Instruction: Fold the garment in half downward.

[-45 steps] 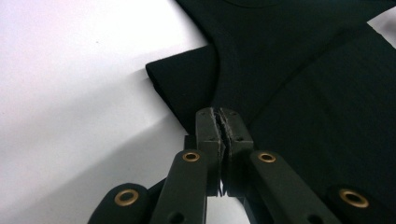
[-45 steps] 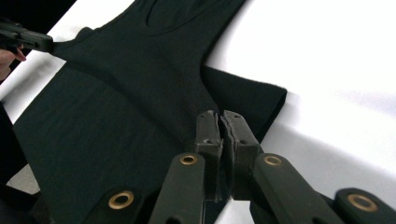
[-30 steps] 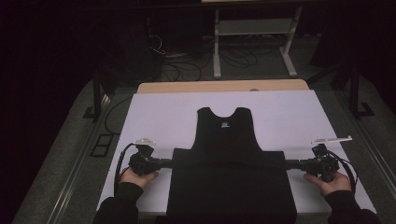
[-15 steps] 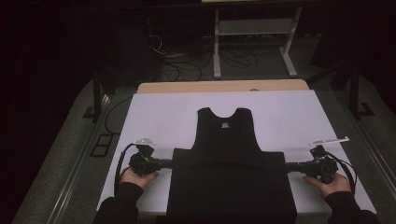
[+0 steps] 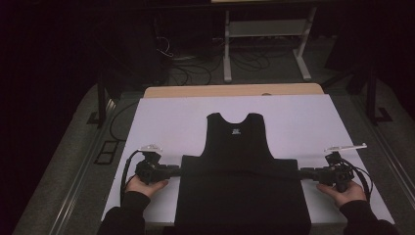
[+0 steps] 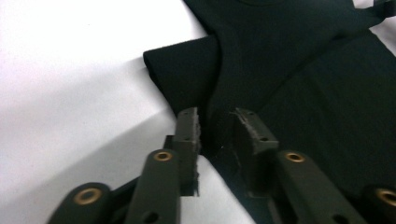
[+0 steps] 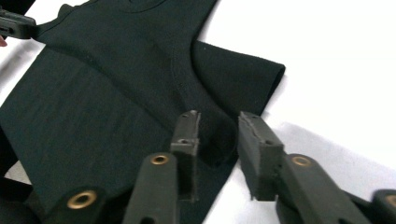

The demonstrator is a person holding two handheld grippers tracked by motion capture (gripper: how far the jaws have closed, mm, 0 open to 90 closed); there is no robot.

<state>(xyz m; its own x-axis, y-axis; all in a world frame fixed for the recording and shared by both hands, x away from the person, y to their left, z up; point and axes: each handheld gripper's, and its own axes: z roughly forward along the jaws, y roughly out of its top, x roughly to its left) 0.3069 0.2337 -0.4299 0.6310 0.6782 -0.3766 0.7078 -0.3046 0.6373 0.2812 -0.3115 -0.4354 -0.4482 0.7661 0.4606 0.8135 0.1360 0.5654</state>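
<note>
High view has a black shirt (image 5: 238, 181) lying flat on the white table (image 5: 303, 117), neck hole away from the person, with the lower part folded up so a thick fold line runs across it from side to side. It looks like thin knit cloth: light, limp and not slippery, so it should sag wherever it is unsupported and crease easily, with nothing to break. The doubled fold ends at the two sides seem the best places to pinch, since both layers come up together there.

The left gripper (image 6: 217, 128) sits at the left fold end. Its jaws have just been opening and now stand apart, with cloth lying between them, unpressed. The right gripper (image 7: 217, 130) mirrors it at the right fold end, its jaws also just opened, loose around a bulge of cloth. Each hand (image 5: 144, 186) rests near the table's near edge.
</note>
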